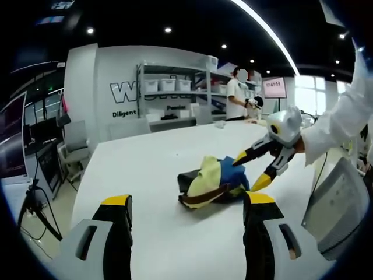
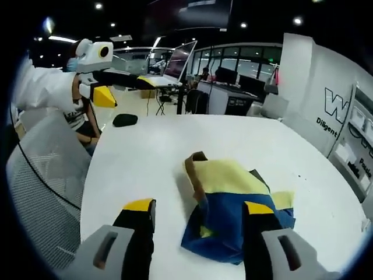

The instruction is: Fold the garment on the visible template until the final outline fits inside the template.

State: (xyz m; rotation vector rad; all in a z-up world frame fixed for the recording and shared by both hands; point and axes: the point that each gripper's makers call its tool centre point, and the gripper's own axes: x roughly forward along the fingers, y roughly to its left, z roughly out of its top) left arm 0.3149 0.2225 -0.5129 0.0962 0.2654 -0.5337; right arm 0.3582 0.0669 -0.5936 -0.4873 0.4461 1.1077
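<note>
the garment (image 2: pixel 236 213), a crumpled heap of yellow, blue and brown cloth, lies bunched on the white tabletop (image 2: pixel 145 157); no template outline can be made out under it. the right tool (image 2: pixel 198 216) hovers over its near edge, jaws wide apart and holding nothing. the left tool (image 1: pixel 186 204) is also spread open and empty, short of the heap. to do this well, each tool should probably pinch a single outer edge, not the bundle, and draw the cloth out flat before any fold.
</note>
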